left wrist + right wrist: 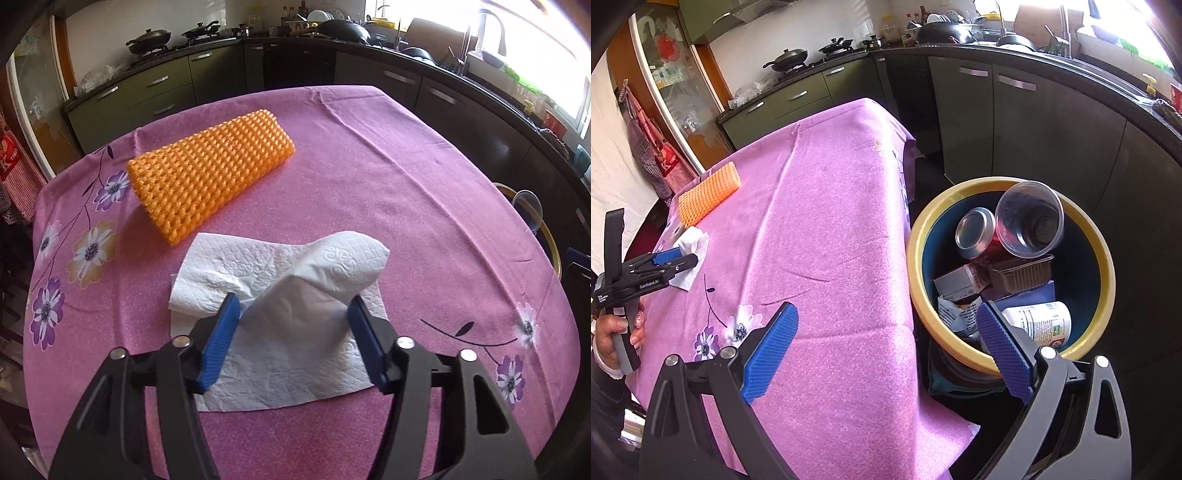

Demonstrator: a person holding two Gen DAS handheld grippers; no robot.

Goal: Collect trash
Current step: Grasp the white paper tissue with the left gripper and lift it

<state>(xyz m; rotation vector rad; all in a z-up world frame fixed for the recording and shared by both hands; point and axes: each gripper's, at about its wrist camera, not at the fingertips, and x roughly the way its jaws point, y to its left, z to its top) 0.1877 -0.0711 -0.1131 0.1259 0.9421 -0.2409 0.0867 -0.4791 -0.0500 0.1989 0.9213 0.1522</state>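
1. Table [424, 206]: covered with a pink cloth printed with purple and white flowers along its edges; kitchen cabinets [159, 88] and a counter with pans stood behind it.
2. Paper towel [266, 266]: white, embossed, lay on the near part of the cloth. One portion was flat; a fold of it rose in a hump between the fingers of the left gripper.
3. Left gripper [293, 310]: black frame, blue ribbed pads, pointed steeply down at the towel. The jaws stood part-way apart, with the raised fold of towel between them; the left pad [227, 317] met the paper's edge, the right pad seemed to meet the fold as well, but a firm clamp could not be confirmed. In the right wrist view the same gripper [685, 258] was seen from the side, held by a hand [613, 332] at the table's far left edge.
4. Orange mat [210, 184]: knobbly, rolled or folded, lay just beyond the towel, apart from it.
5. Right gripper [886, 332]: jaws wide apart, nothing between them; it hung over the table's right edge and the bin.
6. Bin [1102, 258]: yellow rim, dark inside, stood on the floor just beside the table. Contents: a clear plastic cup [1030, 225], a red can [977, 234], a brown tray [1021, 275], a white bottle [1041, 321], and cartons.
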